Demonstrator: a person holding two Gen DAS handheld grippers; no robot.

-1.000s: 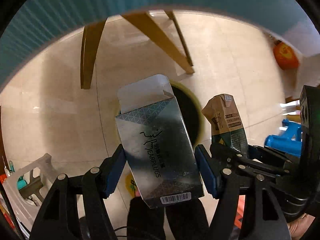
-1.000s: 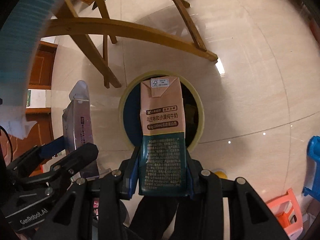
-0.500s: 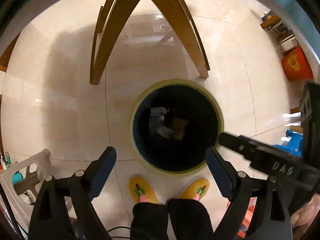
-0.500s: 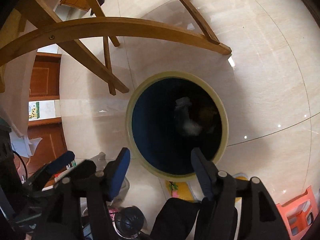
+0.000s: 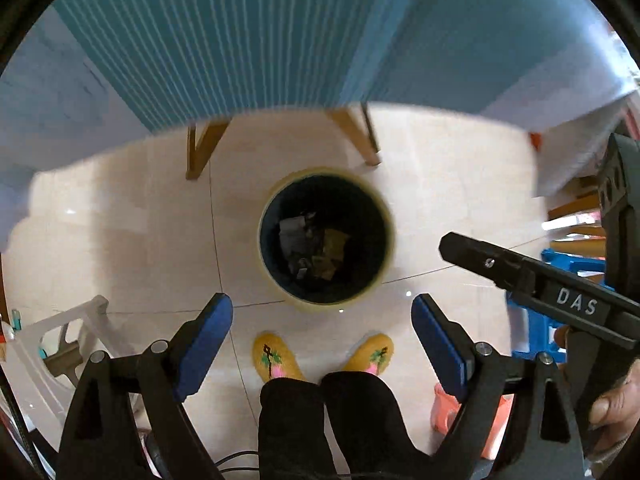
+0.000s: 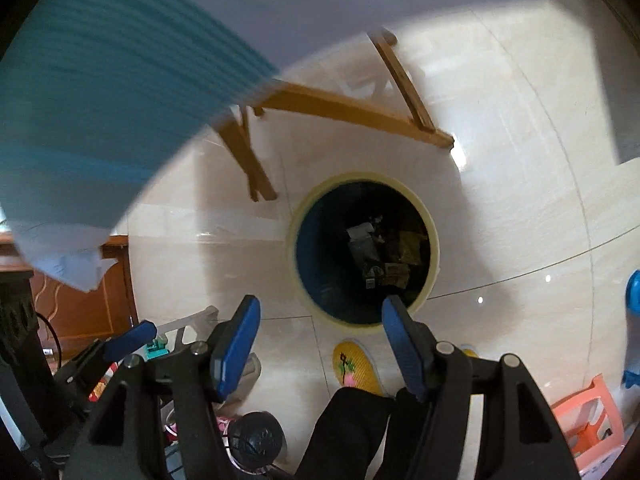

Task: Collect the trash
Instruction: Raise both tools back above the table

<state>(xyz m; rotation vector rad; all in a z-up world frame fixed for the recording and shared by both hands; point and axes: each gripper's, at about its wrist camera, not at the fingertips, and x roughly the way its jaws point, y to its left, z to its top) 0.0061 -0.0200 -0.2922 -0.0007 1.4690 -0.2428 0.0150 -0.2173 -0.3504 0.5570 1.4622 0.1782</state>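
A round bin [image 5: 276, 196] with a pale yellow rim and dark blue inside stands on the tiled floor below both grippers. At its bottom lie a silver earplug box [image 5: 294, 232] and a brown milk carton [image 5: 334, 244]. My left gripper [image 5: 320, 304] hangs high above the bin's near rim, open, nothing between its blue pads. In the right wrist view the bin [image 6: 360, 177] holds the same box [image 6: 362, 240] and carton [image 6: 412, 244]. My right gripper [image 6: 320, 306] is open and empty above it. A right gripper finger [image 5: 500, 260] shows in the left wrist view.
A blue-striped tablecloth [image 5: 240, 40] hangs over wooden table legs [image 5: 204, 148] beyond the bin. A person's yellow slippers [image 5: 276, 356] and black trouser legs [image 5: 324, 420] stand near it. A white stool [image 5: 60, 340], an orange stool [image 6: 588, 412] and a blue stool [image 5: 568, 264] flank them.
Both grippers opened and let go: the silver box and the milk carton dropped into the bin. Both grippers then rose, so the bin looks smaller and the tablecloth fills the top.
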